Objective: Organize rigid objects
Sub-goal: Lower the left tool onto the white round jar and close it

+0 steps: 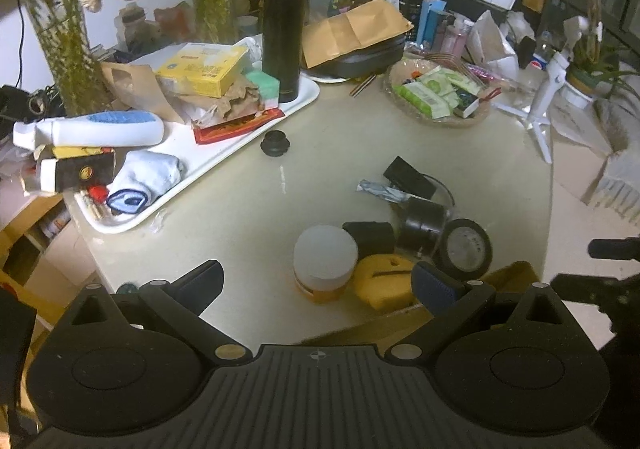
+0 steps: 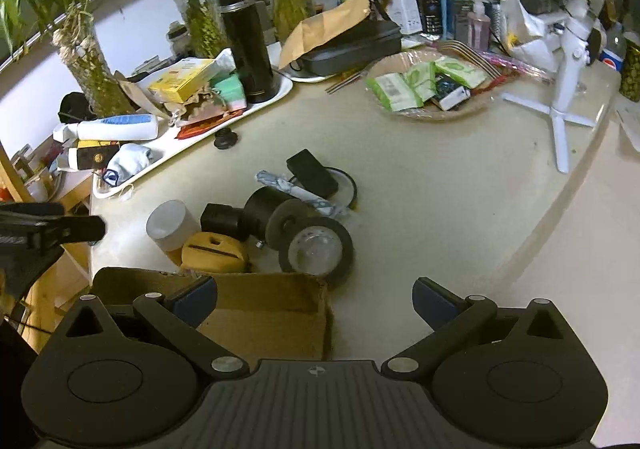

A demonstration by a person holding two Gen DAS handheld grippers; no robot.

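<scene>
A cluster of rigid objects lies near the table's front edge: a white-lidded jar (image 1: 325, 263) (image 2: 171, 225), a yellow block (image 1: 384, 281) (image 2: 214, 252), a black cylinder (image 1: 422, 223) (image 2: 266, 209), a black tape roll (image 1: 466, 249) (image 2: 316, 251), a small black case (image 1: 408, 176) (image 2: 312, 173) and a black knob (image 1: 275, 143) (image 2: 225, 138). A cardboard box (image 2: 260, 309) (image 1: 516, 273) stands in front of them. My left gripper (image 1: 318, 285) is open and empty, just short of the jar. My right gripper (image 2: 314, 301) is open and empty above the box's right edge.
A white tray (image 1: 240, 153) (image 2: 168, 147) at the left holds a black thermos (image 1: 284, 33) (image 2: 246, 41), boxes, a tube and a sock. A wicker basket (image 1: 440, 117) (image 2: 424, 111) of packets, a white tripod (image 1: 544, 97) (image 2: 564, 97) and plant vases stand behind.
</scene>
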